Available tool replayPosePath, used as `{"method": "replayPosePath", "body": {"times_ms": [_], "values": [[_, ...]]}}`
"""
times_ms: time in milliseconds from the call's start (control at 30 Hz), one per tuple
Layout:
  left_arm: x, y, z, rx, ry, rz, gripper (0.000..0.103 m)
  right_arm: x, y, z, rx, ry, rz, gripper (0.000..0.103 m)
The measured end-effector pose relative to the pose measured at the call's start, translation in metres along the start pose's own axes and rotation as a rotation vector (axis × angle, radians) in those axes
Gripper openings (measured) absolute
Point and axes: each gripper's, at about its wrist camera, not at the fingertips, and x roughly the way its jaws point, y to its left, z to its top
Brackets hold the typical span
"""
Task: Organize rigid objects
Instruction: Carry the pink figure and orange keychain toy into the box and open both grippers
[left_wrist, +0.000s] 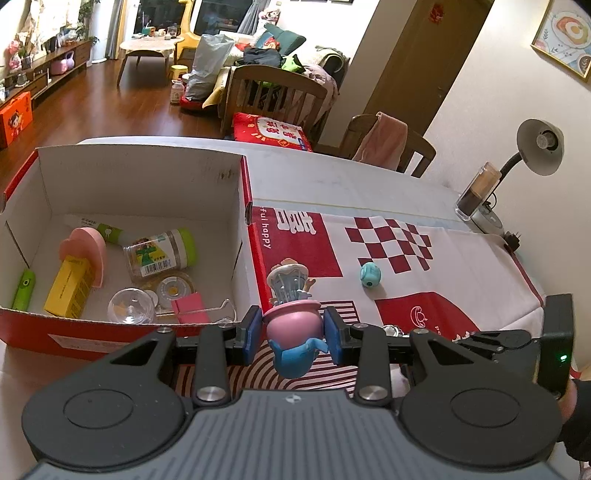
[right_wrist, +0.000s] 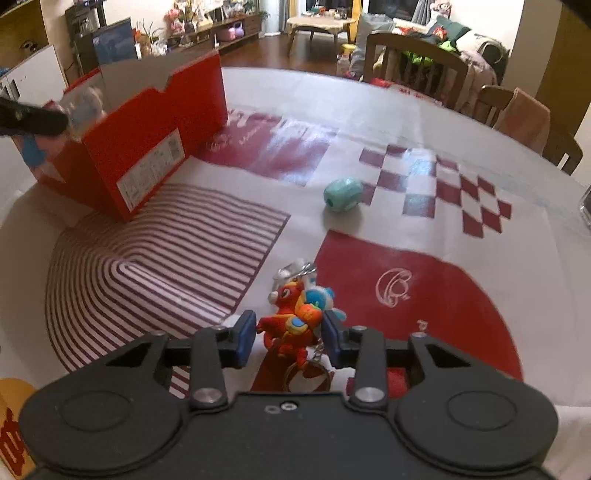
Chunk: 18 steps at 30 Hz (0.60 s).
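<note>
Behind the table a living room fills the top of both views: wooden chairs, a heaped sofa, a low round coffee table on a dark wood floor. A red-and-white patterned cloth (right_wrist: 461, 280) covers the table (left_wrist: 332, 173).

My left gripper (left_wrist: 293, 334) sits low in the centre of its view, its blue pads pressed against the pink pot of a small toy figurine (left_wrist: 291, 317), which has a blue base and a pale blue top. I hold it just right of the red shoebox (left_wrist: 140, 173), near that box's lower right corner. The box fills the left of that view and contains a clear jar with a green lid (left_wrist: 162, 251), a yellow carton (left_wrist: 70, 291), a pink arch-shaped piece (left_wrist: 86, 254), a green tube (left_wrist: 24, 290) and a clear plastic ball (left_wrist: 131, 306).

My right gripper (right_wrist: 290, 334) is at the lower centre of its view, with its jaws narrow around a red cartoon keychain (right_wrist: 291, 325) lying on the cloth. The right pad touches it; on the left I can't tell whether there is contact.

A teal egg-shaped toy (right_wrist: 342, 194) lies alone on the cloth in mid-frame, well apart from both grippers. At the right edge of the left view stands a grey desk lamp (left_wrist: 539, 147).
</note>
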Motion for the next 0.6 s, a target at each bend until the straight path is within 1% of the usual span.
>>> {"method": "replayPosePath", "body": {"times_ms": [367,500,600], "values": [[-0.007,-0.001,-0.002,0.007,-0.014,-0.036,0.035,-0.087,-0.018,0.03,0.081,-0.196,0.012,0.037],[-0.011,-0.001,-0.001,0.017,-0.021,-0.048,0.035,-0.106,-0.019,0.043,0.109,-0.254,0.022,0.037],[-0.015,-0.001,0.001,0.025,-0.028,-0.053,0.035,-0.118,-0.013,0.052,0.095,-0.286,0.022,0.037]]}}
